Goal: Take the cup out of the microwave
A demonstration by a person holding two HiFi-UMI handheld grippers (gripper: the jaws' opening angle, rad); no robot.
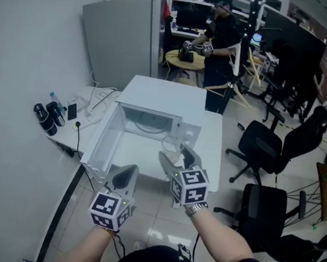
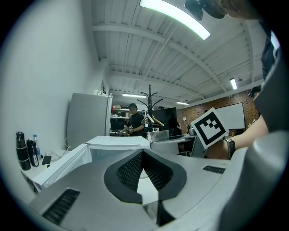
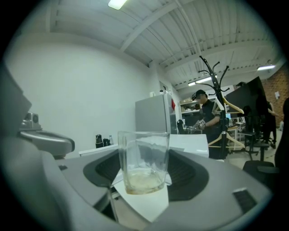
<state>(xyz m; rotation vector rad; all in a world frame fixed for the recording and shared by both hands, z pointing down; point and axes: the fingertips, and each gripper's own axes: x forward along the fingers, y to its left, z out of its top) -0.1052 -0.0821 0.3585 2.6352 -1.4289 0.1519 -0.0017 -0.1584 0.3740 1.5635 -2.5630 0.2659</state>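
Observation:
A white microwave (image 1: 165, 96) stands on a white table (image 1: 209, 156), its door (image 1: 101, 146) swung open to the left. My right gripper (image 1: 178, 158) is shut on a clear glass cup (image 1: 172, 147) and holds it upright just in front of the open cavity. In the right gripper view the cup (image 3: 143, 162) sits between the dark pads and has a pale residue at its bottom. My left gripper (image 1: 125, 178) hovers lower left of the right one, near the door's front edge. It is shut with nothing in it, the pads (image 2: 131, 171) meeting at the tip.
Dark bottles (image 1: 48, 116) and cables lie on the table's left end by the wall. A grey fridge (image 1: 123, 40) stands behind the microwave. A person (image 1: 218, 40) works at a round table beyond, next to a coat rack. Black office chairs (image 1: 265, 149) stand on the right.

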